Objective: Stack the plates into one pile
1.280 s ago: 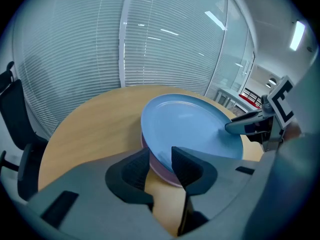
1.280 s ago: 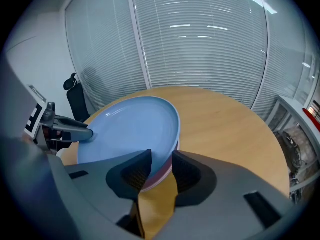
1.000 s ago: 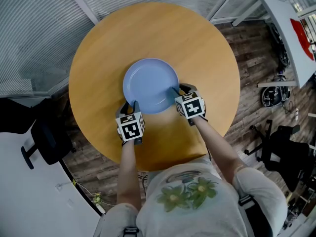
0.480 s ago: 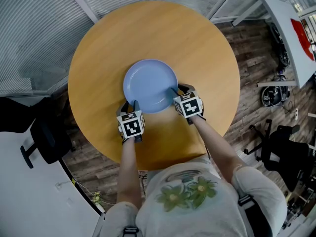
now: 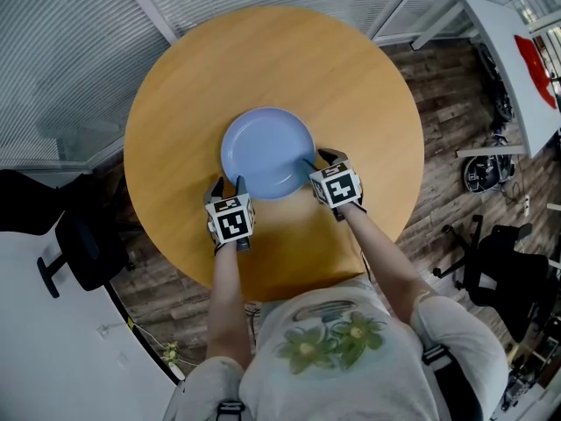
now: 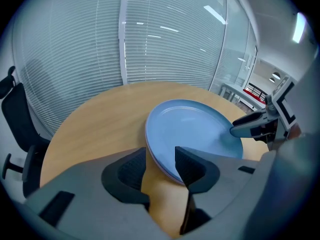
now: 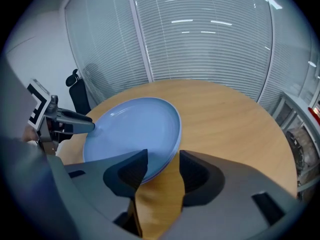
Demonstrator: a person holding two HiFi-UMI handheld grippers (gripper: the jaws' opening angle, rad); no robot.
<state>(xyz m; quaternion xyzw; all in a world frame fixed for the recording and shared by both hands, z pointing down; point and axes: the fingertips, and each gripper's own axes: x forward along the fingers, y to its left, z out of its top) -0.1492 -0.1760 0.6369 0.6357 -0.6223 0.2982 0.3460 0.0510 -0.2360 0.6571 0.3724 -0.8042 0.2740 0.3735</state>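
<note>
Blue plates (image 5: 267, 152) in one pile, middle of bench (image 5: 351, 77) | left hand-held gripper (image 5: 226, 184), right hand-held gripper (image 5: 316, 158): jaws just been opening, near rim loose between each, nothing clamped | best: draw both straight back, clear of rim.

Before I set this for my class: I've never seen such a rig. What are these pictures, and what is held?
No robot here: a person holds a two-fingered gripper in each hand. One picture looks down from a camera on the person's head; the other two come from cameras riding on the grippers. On the round table sits a pile of blue plates. The left gripper and right gripper reach its near rim. Both have just been opening their fingers; the rim stands between them, but nothing is gripped.
</note>
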